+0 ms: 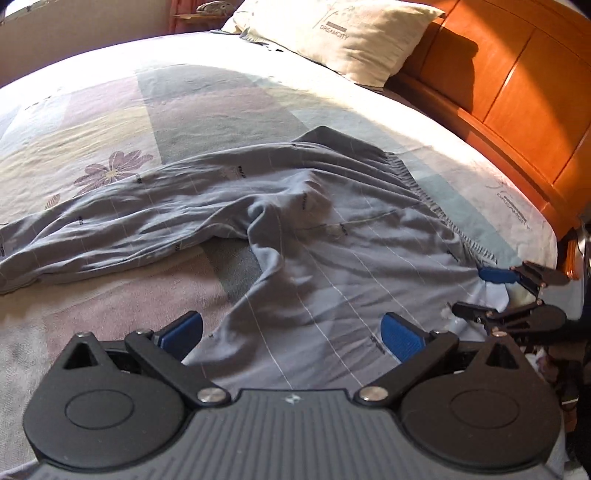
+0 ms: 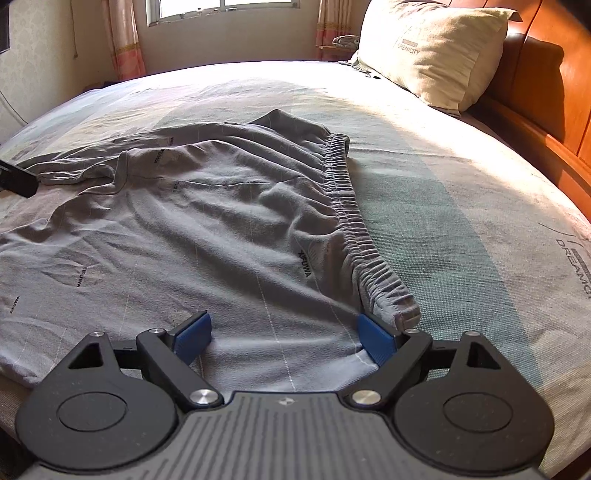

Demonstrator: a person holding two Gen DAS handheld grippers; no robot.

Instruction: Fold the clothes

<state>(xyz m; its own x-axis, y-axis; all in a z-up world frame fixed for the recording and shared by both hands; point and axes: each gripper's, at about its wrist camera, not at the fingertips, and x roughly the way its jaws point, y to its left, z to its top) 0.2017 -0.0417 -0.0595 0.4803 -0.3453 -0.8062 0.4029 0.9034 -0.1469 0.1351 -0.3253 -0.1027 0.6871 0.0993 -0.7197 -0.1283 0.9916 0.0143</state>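
Grey pants (image 1: 332, 236) with thin pale lines and small printed words lie crumpled on the bed. One leg (image 1: 92, 229) stretches left. The gathered elastic waistband (image 2: 351, 206) runs along the right side, ending in a corner (image 2: 402, 310). My left gripper (image 1: 291, 332) is open low over the near pant leg, the cloth lying between its blue pads (image 1: 402, 336). My right gripper (image 2: 284, 338) is open at the near hem by the waistband corner, with its right pad (image 2: 375, 341) touching the fabric. In the left wrist view the right gripper (image 1: 480, 291) shows at the pants' right edge.
The bed has a patchwork cover (image 1: 110, 122) with a flower print. A cream pillow (image 2: 436, 51) leans on the orange wooden headboard (image 1: 517, 92) at the right. A window (image 2: 221, 9) and curtains stand beyond the bed. Something black (image 2: 14, 181) pokes in at the left edge.
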